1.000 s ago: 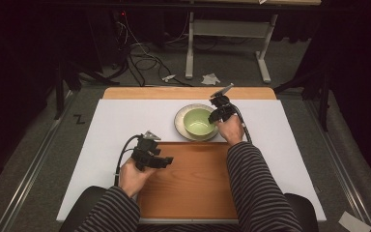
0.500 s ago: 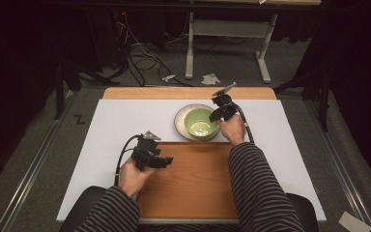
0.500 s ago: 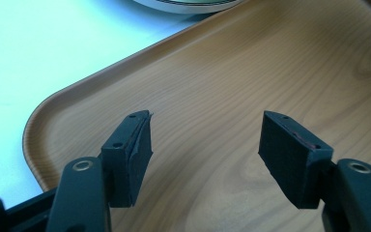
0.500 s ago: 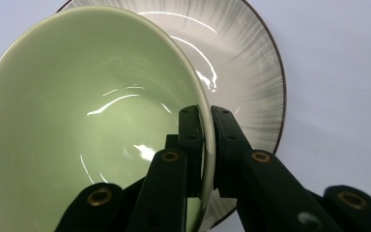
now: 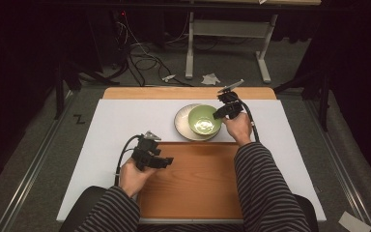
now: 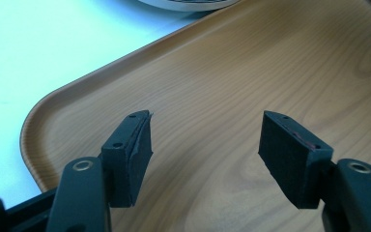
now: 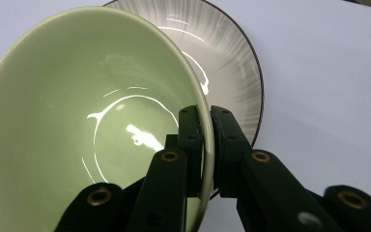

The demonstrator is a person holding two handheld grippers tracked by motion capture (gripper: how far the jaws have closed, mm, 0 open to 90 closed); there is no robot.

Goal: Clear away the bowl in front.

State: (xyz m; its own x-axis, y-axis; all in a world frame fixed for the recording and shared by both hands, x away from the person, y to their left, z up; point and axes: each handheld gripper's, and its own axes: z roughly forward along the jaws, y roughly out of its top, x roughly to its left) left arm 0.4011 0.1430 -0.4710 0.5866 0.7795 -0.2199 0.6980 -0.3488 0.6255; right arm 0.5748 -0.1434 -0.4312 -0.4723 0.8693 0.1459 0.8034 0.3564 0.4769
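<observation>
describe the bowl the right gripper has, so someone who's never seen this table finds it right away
On the white table cover, look just beyond the far edge of the wooden tray. A pale plate with a dark rim sits there, and the green bowl is over it, pinched at its rim by the right gripper. It is the one glossy light-green, deep dish; the plate is flat and whitish.

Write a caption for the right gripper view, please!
Right gripper pinches the green bowl's rim above a plate.

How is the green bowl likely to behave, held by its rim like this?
The green bowl looks glazed and glossy, so it is probably stiff but slippery. The right tongs pinch one spot on its rim, so it may swing or tilt. It looks ceramic and could chip against the plate under it.
</observation>
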